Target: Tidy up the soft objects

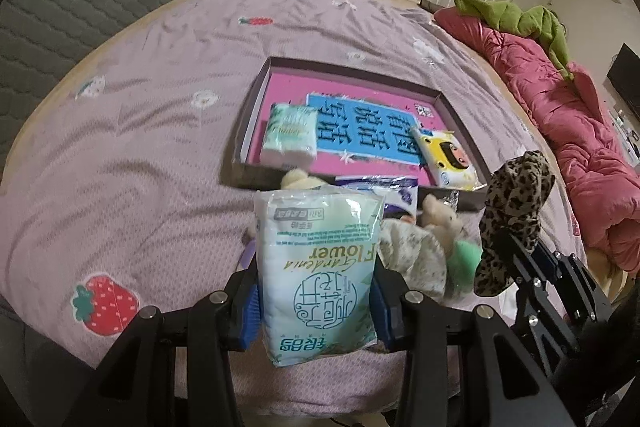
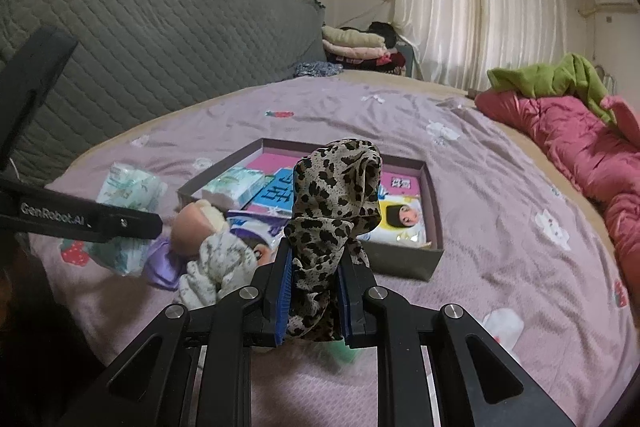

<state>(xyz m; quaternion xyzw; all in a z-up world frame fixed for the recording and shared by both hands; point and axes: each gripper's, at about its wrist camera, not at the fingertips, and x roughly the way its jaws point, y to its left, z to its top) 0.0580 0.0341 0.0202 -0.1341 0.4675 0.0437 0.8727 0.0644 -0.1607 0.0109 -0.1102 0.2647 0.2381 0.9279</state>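
Above the bed (image 1: 160, 131), left gripper (image 1: 316, 311) tilts down, clamping tissue pack (image 1: 320, 267).

My left gripper (image 1: 316, 303) points steeply down, its blue pads pressed on both sides of a tissue pack (image 1: 318, 267). My right gripper (image 2: 312, 291) tilts down less, jaws nearly closed, pinching a leopard-print cloth (image 2: 336, 195).

A tissue pack (image 1: 318, 267) is clamped upright between the blue pads of the left gripper (image 1: 316, 311) above the lilac bedsheet (image 1: 140, 147). Beyond it, a shallow box (image 1: 256, 107) is seen holding another tissue pack (image 1: 290, 139) and a yellow wipes pack (image 1: 448, 159). A leopard-print cloth (image 1: 512, 215) is gripped by the right gripper (image 1: 516, 251) at the right.
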